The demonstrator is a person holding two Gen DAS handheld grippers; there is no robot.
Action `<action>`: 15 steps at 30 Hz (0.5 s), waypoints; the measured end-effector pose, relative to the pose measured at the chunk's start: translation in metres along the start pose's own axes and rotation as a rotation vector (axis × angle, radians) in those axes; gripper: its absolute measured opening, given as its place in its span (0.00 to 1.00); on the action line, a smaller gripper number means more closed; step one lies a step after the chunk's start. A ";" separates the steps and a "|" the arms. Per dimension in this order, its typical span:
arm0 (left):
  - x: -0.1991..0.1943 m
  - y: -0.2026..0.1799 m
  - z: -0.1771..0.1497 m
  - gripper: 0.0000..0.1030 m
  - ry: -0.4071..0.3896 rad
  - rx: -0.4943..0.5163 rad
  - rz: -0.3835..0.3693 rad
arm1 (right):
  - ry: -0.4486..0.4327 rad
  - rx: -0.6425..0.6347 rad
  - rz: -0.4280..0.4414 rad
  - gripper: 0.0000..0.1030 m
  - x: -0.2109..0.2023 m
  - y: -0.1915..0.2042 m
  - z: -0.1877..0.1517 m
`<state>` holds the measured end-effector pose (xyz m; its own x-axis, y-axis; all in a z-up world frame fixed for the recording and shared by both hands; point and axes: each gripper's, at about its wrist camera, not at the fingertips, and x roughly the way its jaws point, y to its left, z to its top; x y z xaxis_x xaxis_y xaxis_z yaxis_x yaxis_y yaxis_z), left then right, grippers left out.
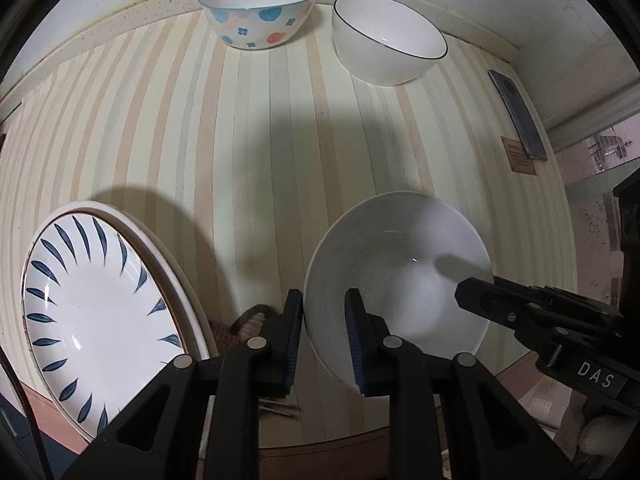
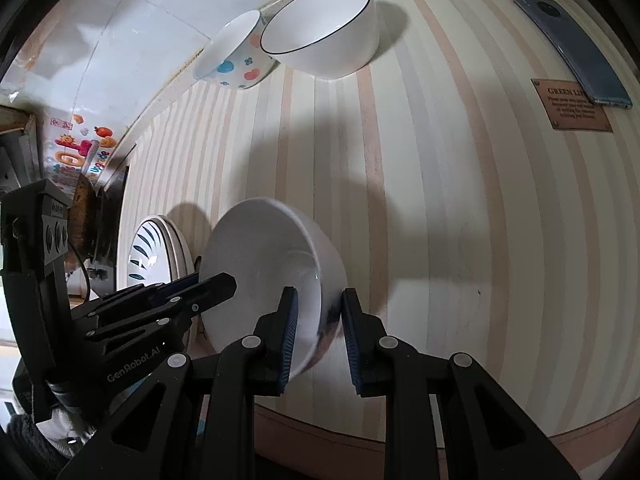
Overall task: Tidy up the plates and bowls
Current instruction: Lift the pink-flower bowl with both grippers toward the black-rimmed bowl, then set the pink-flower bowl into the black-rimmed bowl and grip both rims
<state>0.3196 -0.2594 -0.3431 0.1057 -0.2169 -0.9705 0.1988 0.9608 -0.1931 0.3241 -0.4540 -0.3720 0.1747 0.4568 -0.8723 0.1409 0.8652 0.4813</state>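
Observation:
A plain white bowl (image 1: 400,280) sits near the table's front edge, held from both sides. My left gripper (image 1: 324,320) is shut on its left rim, one finger inside and one outside. My right gripper (image 2: 318,320) is shut on its right rim (image 2: 320,276) the same way. The right gripper also shows in the left wrist view (image 1: 480,300), and the left gripper in the right wrist view (image 2: 216,286). A blue-leaf plate (image 1: 96,312) lies on a white plate at the front left. A dotted bowl (image 1: 260,4) and a black-rimmed white bowl (image 1: 388,40) stand at the back.
A phone (image 1: 518,114) and a brown label (image 2: 572,106) lie at the table's right side. The striped tablecloth (image 1: 240,140) covers the table. A wall runs behind the back bowls. A woven mat (image 1: 236,324) peeks out under the plates.

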 end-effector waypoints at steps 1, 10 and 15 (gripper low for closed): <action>0.000 0.000 0.000 0.19 0.008 0.000 -0.001 | 0.003 0.004 0.003 0.24 0.000 -0.001 0.000; -0.072 0.010 0.038 0.23 -0.133 -0.046 -0.022 | -0.070 0.020 0.066 0.34 -0.061 -0.007 0.036; -0.070 0.011 0.112 0.35 -0.174 -0.102 -0.079 | -0.159 0.033 0.091 0.54 -0.076 -0.014 0.100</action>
<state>0.4239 -0.2533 -0.2605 0.2626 -0.3098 -0.9138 0.1142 0.9504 -0.2894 0.4066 -0.5219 -0.3042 0.3401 0.4924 -0.8012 0.1489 0.8130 0.5629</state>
